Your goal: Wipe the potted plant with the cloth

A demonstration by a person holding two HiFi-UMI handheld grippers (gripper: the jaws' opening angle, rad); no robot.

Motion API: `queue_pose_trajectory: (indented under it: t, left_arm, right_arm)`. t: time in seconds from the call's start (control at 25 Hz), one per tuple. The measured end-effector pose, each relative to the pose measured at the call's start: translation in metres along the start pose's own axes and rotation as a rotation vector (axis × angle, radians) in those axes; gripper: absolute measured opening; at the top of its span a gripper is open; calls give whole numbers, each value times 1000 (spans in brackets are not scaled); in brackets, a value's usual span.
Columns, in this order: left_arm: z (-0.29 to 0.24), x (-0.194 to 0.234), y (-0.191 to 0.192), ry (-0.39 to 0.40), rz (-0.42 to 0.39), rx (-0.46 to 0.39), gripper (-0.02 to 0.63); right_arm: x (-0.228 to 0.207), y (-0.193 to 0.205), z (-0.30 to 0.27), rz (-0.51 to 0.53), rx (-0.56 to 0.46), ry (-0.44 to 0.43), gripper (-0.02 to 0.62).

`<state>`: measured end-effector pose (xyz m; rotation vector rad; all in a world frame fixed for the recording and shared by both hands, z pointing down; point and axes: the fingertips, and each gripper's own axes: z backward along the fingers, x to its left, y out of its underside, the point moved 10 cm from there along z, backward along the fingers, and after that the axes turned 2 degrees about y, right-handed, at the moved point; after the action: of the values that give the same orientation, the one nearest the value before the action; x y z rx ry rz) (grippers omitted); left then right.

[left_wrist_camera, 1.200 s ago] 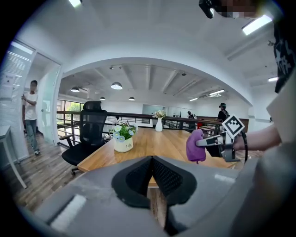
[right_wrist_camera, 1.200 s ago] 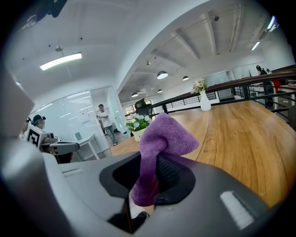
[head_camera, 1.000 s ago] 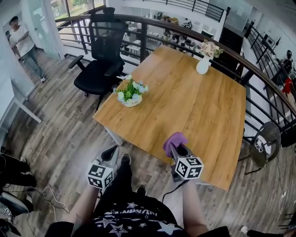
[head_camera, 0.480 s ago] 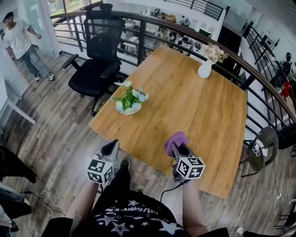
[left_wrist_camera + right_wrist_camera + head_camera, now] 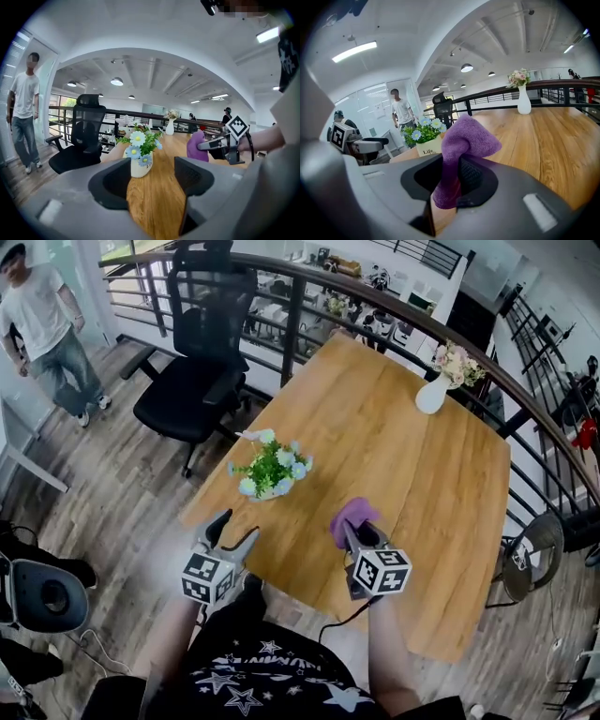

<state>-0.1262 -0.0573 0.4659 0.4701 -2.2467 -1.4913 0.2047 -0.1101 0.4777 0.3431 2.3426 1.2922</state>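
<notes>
On the wooden surface (image 5: 403, 456), near its left edge, the potted plant (image 5: 271, 470) is seen standing upright. Nearby, the purple cloth (image 5: 351, 517) is clamped in the jaws of the right gripper (image 5: 362, 538), while the jaws of the left gripper (image 5: 234, 531) are being opened with nothing between them.

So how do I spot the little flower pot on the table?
Find the wooden table by the black office chair. Near its chair-side edge stands a small cream pot of blue and white daisies; the far white vase holds pink flowers.
</notes>
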Motion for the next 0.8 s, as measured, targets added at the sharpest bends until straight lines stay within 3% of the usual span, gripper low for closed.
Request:
queue_pose_trajectory:
  t: [0.08,0.32,0.8]
  left_arm:
    - [-12,6,-2,17,-4,20,338]
    - [-46,31,-4,58,12,91,449]
    - [-96,68,-5,139,-45,211,466]
  right_arm:
    - [0,-5,-13,3,14,-3,86]
    - [2,-19,-46,31,47,2,86]
    - [7,-44,-119,199,113,-8,86]
